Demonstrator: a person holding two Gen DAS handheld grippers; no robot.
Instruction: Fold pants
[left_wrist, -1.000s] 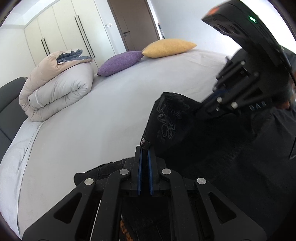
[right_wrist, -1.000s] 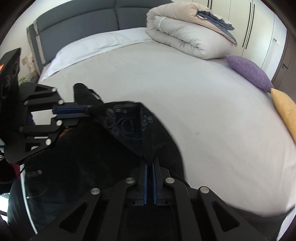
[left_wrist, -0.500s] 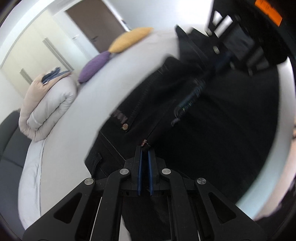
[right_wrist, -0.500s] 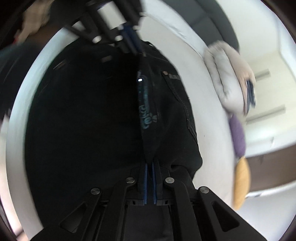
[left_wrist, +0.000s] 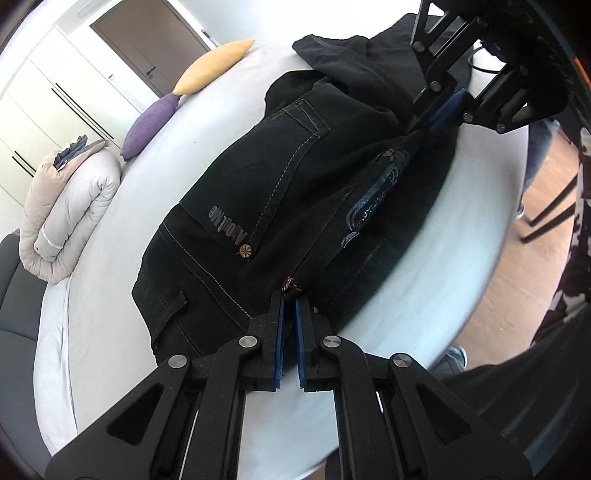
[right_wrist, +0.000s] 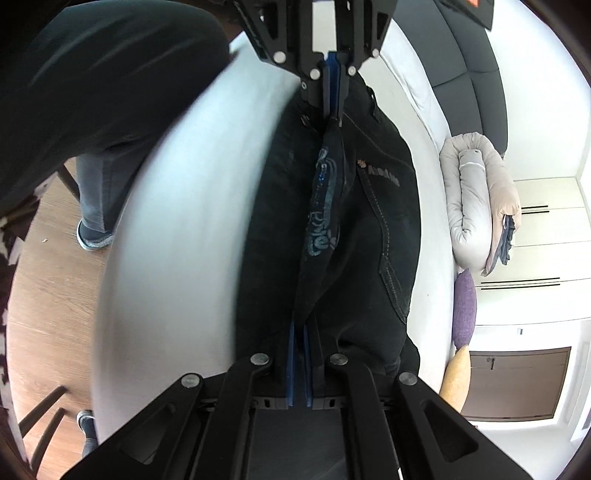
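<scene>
pants (left_wrist: 280, 192) far leg cut off by frame top, bed edge (right_wrist: 166, 229) blurred

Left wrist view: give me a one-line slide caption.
Both grippers, left and right, pinch the edge of black pants lying on a white bed.

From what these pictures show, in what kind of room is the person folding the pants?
Most likely a bedroom. The black pants lie on a wide bed with a light sheet, a rolled duvet lies further along it, and tall white wardrobe doors stand beside a brown door.
</scene>
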